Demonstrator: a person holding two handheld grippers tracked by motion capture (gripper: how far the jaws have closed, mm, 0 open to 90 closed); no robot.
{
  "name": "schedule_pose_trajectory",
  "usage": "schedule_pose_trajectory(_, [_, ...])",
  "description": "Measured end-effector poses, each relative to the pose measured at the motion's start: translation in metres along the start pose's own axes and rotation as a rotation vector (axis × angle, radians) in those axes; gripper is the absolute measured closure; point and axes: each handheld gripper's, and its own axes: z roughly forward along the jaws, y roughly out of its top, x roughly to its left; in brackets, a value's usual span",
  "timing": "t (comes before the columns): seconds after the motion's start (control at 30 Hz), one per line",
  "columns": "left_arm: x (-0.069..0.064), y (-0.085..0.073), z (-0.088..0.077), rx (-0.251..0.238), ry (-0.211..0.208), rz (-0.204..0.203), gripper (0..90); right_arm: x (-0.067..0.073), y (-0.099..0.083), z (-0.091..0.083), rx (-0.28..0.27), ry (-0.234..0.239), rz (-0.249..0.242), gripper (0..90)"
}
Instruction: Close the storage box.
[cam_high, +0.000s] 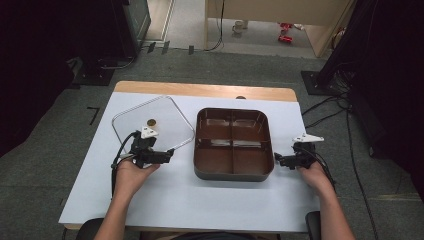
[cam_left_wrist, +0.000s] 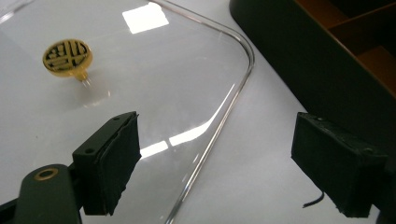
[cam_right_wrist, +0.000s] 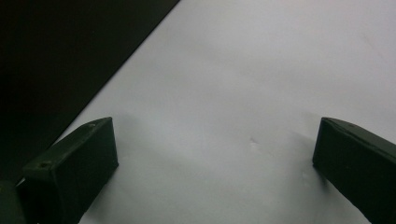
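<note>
A brown tray (cam_high: 233, 172) with four compartments sits mid-table, empty. Left of it a clear lid (cam_high: 170, 117) with a gold knob (cam_high: 150, 122) lies flat on the white table cover. My left gripper (cam_high: 169, 156) is open at the lid's near right corner; in the left gripper view the lid's rim (cam_left_wrist: 219, 121) runs between the jaws, the gold knob (cam_left_wrist: 67, 55) lies beyond, and the tray's dark wall (cam_left_wrist: 299, 56) is at right. My right gripper (cam_high: 278, 159) is open just right of the tray, over bare cover, with the tray wall (cam_right_wrist: 60, 60) at left.
The table's wooden far edge (cam_high: 200, 89) shows beyond the white cover (cam_high: 200, 200). Bare cover lies in front of the tray. Dark stands and cables are on the floor at both sides.
</note>
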Motion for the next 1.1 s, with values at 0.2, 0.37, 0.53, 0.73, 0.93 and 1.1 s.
schedule_pose_trajectory(0.2, [0.012, 0.010, 0.003, -0.004, 0.024, 0.003, 15.6, 0.000, 0.000, 0.000, 0.000, 0.000, -0.001, 0.0])
schedule_pose_trajectory(0.37, [0.025, 0.017, 0.008, -0.022, 0.033, -0.025, 20.0, 0.000, 0.000, 0.000, 0.000, 0.000, -0.001, 0.0])
schedule_pose_trajectory(0.53, [0.037, 0.022, 0.014, -0.020, 0.057, -0.042, 20.6, 0.000, 0.000, 0.000, 0.000, 0.000, -0.001, 0.0])
schedule_pose_trajectory(0.73, [0.049, 0.027, 0.022, -0.027, 0.076, -0.055, 22.7, 0.000, 0.000, 0.000, -0.001, 0.000, -0.001, 0.0])
schedule_pose_trajectory(0.93, [0.059, 0.027, 0.031, -0.034, 0.093, -0.079, 25.5, 0.000, 0.000, 0.000, 0.000, 0.000, -0.002, 0.0])
schedule_pose_trajectory(1.1, [0.066, 0.031, 0.041, -0.024, 0.103, -0.084, 28.7, 0.000, 0.000, 0.000, -0.001, -0.001, -0.001, 0.0])
